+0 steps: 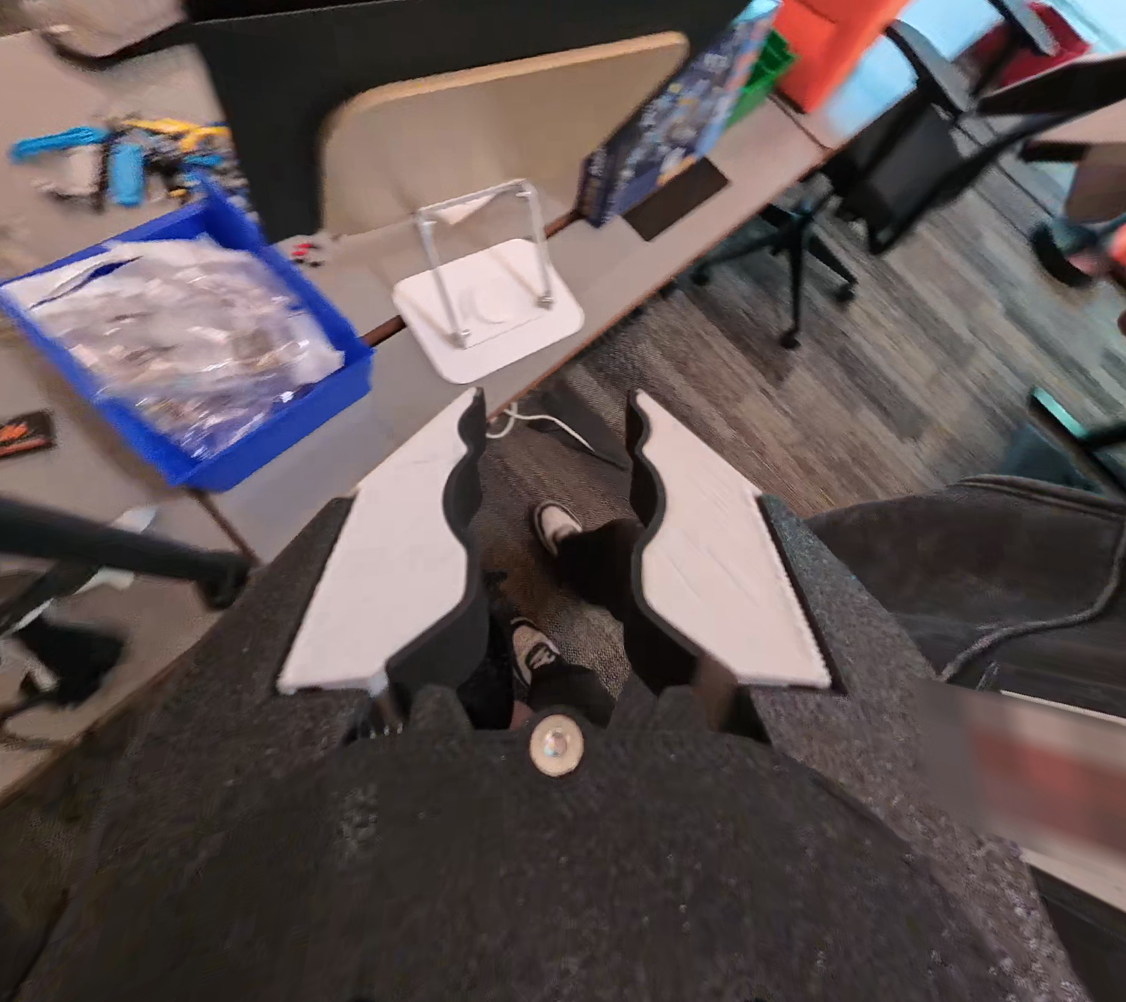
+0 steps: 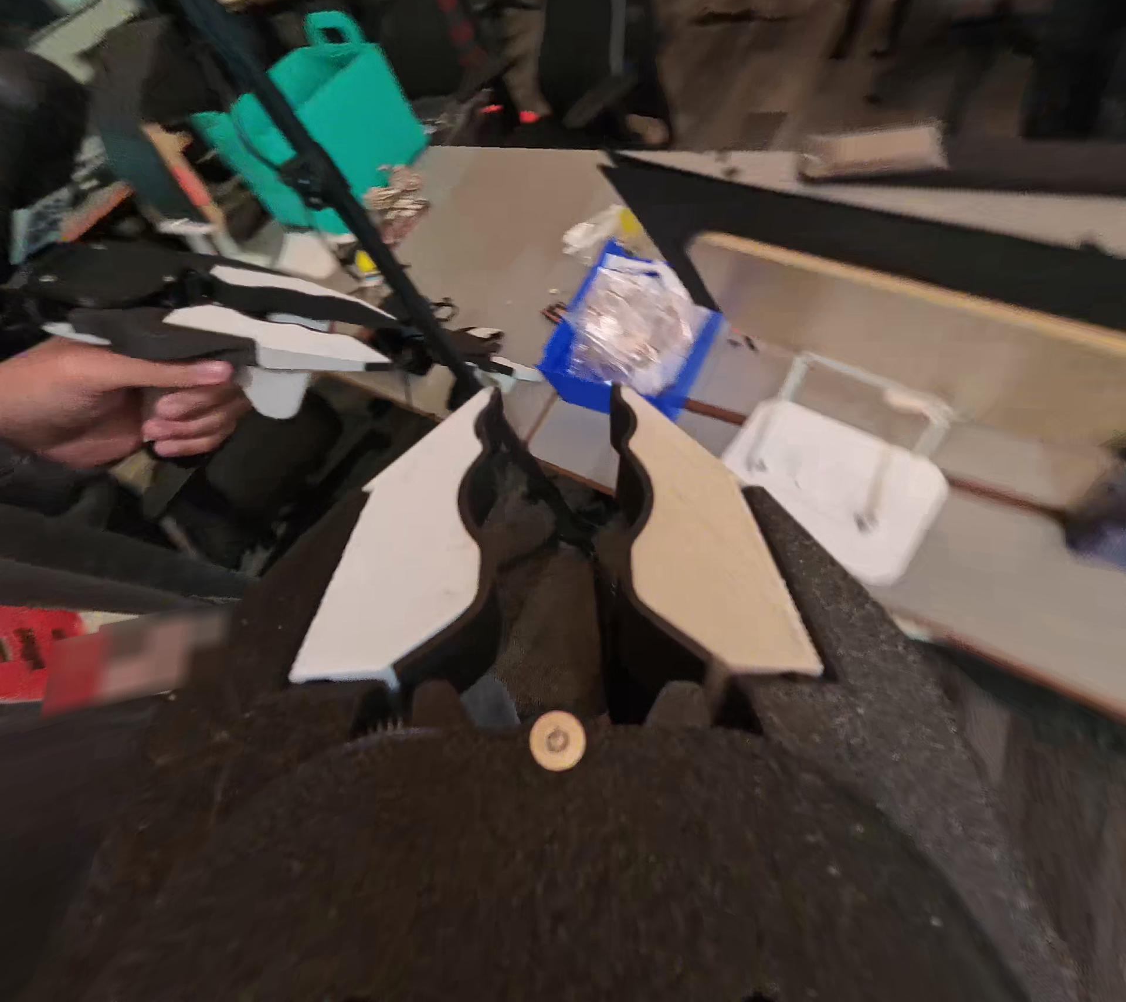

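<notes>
both grippers' fingers (image 1: 475, 485) spread, empty, near a blue bin (image 1: 341, 387) of bags; its labels seem unreadable.

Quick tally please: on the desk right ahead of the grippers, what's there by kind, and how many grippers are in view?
Blue bin of clear plastic bags: 1
White stand with clear frame: 1
Printed box leaning on the divider: 1
Left gripper, right gripper, both open, holding nothing: 2
Total: 5
</notes>
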Action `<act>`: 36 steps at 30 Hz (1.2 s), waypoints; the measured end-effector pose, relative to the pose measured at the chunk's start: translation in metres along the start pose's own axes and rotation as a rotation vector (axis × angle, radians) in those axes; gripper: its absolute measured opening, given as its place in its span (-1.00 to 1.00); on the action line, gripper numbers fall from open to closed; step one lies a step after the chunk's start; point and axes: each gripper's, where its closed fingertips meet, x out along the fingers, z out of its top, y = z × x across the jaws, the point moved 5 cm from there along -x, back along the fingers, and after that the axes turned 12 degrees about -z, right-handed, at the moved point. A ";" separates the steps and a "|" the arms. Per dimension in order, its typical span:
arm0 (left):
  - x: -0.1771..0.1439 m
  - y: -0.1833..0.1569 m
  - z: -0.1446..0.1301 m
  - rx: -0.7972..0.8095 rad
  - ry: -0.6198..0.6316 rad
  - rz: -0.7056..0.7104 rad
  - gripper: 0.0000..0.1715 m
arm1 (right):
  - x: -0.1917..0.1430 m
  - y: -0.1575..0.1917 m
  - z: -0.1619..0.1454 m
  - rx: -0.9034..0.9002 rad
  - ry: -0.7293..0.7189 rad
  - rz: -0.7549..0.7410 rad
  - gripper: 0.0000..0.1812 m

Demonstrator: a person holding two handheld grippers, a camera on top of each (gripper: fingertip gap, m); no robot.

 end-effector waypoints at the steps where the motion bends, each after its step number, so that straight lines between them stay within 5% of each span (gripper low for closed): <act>1: -0.007 0.009 -0.001 -0.029 -0.018 0.045 -0.47 | 0.015 0.008 0.012 -0.048 -0.013 0.083 -0.60; 6: -0.034 0.044 0.013 -0.127 -0.179 0.309 -0.48 | 0.076 0.039 0.061 -0.333 0.008 0.494 -0.56; 12: -0.057 0.061 0.022 -0.290 -0.333 0.595 -0.48 | 0.135 0.035 0.128 -0.608 -0.017 0.726 -0.51; 18: -0.087 0.048 0.050 -0.290 -0.443 0.829 -0.49 | 0.175 0.035 0.192 -0.459 -0.079 0.910 -0.55; 28: -0.146 0.050 0.100 -0.224 -0.554 0.885 -0.41 | 0.235 0.068 0.232 -0.197 -0.031 0.876 -0.53; 36: -0.183 0.056 0.089 -0.242 -0.579 0.887 -0.41 | 0.241 0.075 0.230 -0.191 0.011 0.848 -0.52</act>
